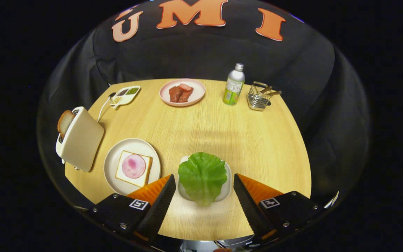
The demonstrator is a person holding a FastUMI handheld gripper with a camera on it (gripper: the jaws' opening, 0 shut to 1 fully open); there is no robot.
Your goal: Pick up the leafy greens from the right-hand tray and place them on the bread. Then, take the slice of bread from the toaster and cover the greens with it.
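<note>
A green lettuce leaf (202, 176) lies on a small white tray (226, 187) on the wooden table, right between my two fingers. My gripper (204, 182) is open, one finger on each side of the leaf and apart from it. To the left, a round plate (112, 164) holds a bread slice (145, 173) topped with a pink round of ham (133, 166). Further left stands a cream toaster (82, 139) with a toasted bread slice (64, 122) sticking out of its slot.
At the far side of the table (222, 133) are a pink plate of meat (182, 92), a small sectioned dish with a spoon (124, 95), a green-labelled bottle (234, 85) and a wire basket (259, 96).
</note>
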